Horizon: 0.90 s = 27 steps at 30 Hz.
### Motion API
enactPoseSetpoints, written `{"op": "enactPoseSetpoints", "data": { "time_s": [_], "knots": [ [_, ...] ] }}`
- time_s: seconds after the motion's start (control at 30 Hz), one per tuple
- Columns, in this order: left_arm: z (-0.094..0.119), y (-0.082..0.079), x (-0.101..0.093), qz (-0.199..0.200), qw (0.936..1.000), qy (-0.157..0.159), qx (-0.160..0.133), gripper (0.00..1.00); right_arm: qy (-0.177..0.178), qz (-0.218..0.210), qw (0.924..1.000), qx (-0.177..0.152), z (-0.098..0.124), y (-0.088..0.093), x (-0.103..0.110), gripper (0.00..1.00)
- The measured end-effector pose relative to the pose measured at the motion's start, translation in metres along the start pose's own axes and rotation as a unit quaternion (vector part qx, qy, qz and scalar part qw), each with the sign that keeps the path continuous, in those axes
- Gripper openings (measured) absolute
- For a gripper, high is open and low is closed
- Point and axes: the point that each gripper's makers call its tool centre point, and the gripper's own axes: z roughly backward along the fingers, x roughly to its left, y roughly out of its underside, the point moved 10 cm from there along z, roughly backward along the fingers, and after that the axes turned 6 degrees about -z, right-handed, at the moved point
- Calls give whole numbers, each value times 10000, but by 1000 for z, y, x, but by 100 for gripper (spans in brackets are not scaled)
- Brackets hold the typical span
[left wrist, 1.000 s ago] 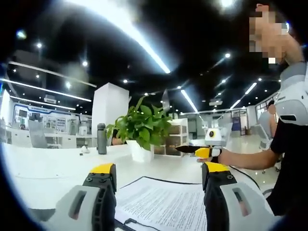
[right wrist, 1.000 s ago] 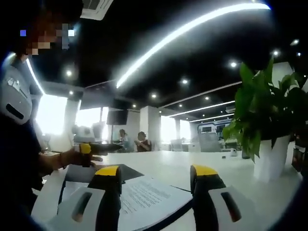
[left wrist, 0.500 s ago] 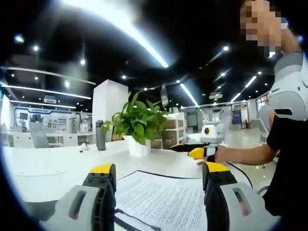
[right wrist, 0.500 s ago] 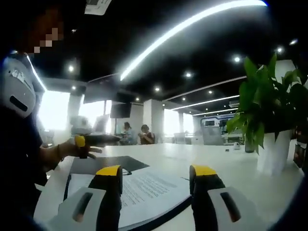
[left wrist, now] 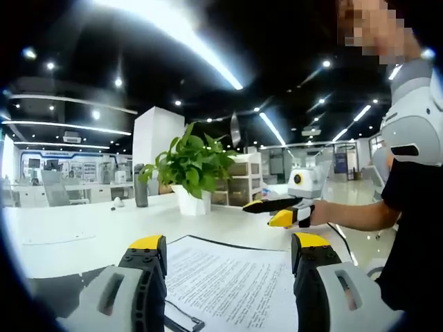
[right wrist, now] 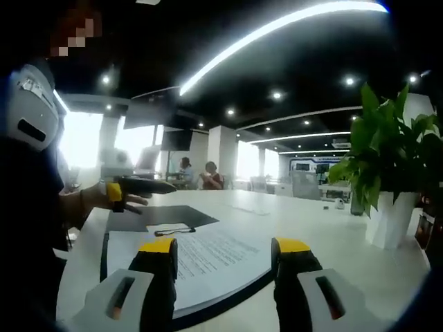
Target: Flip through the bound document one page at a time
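My left gripper (left wrist: 225, 259) and right gripper (right wrist: 221, 259) both gape, hovering over the bound document (left wrist: 235, 283); potted plant (left wrist: 188, 169) at eleven o'clock.

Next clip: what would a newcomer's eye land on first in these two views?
The printed bound document lies open on the white table, right ahead of both open claws, the left claw and the right claw. A leafy potted plant stands farther back on the table. Overhead, long bright light strips cut across the dark ceiling.
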Motion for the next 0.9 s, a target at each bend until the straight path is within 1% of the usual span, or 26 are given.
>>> {"op": "enactPoseSetpoints", "data": {
  "time_s": [0.2,0.23,0.3,0.4,0.7,0.9],
  "knots": [
    [-3,3,-10,23,9999,82,81,74,-104,90,9994,325,11,6,9,55],
    [-4,3,-11,16,9999,86,91,74,-136,145,9989,427,12,8,12,55],
    [-6,5,-16,-68,9998,100,185,74,-161,191,9985,489,13,9,15,55],
    [-9,6,-21,-104,9996,121,241,74,-206,194,9982,527,15,12,20,55],
    [-13,6,-30,-37,9997,141,205,74,-304,151,9977,594,18,18,25,55],
    [-15,7,-35,-61,9996,122,230,74,-389,199,9968,663,22,16,30,55]
  ]
}}
